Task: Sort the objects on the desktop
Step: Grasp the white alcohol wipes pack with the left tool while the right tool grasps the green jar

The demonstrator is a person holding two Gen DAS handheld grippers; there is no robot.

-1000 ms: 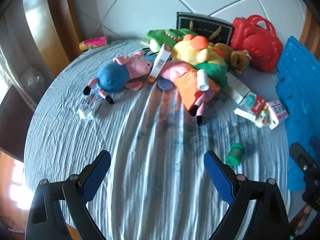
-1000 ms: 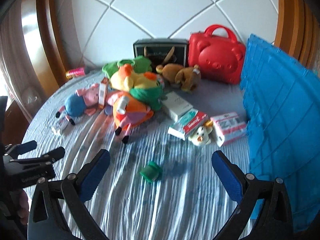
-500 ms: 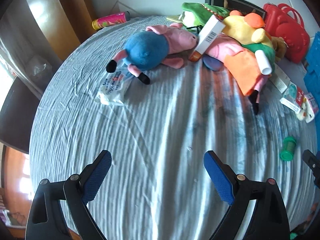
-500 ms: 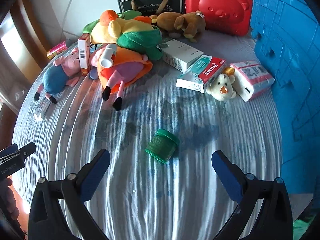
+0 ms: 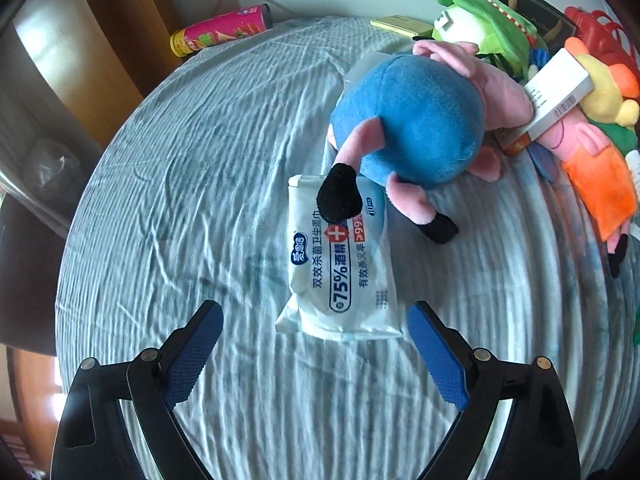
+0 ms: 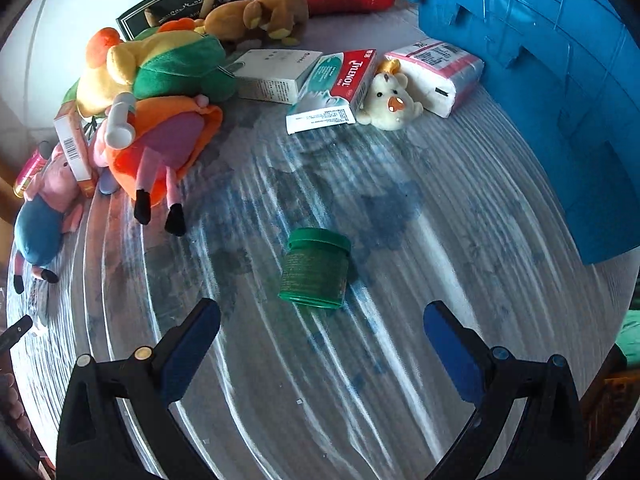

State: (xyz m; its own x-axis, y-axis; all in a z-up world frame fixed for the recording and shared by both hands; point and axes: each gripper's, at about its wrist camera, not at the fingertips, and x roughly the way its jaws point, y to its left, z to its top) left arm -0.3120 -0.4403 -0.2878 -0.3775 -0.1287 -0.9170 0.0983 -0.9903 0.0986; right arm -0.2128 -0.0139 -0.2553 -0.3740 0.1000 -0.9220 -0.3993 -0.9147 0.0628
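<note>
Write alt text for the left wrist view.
The open left tongs hover just short of a white wet-wipe pack on a wrinkled pale blue cloth. A blue-bodied pink pig plush rests one black foot on the pack's far end, with more plush toys piled at right.

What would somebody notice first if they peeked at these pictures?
Probably the blue and pink pig toy, lying with one black foot on the white wipes pack just ahead of the open left hand-held gripper. In the other view, a small green jar lies on its side in front of the open right hand-held gripper, with a big blue crate on the right.
</note>
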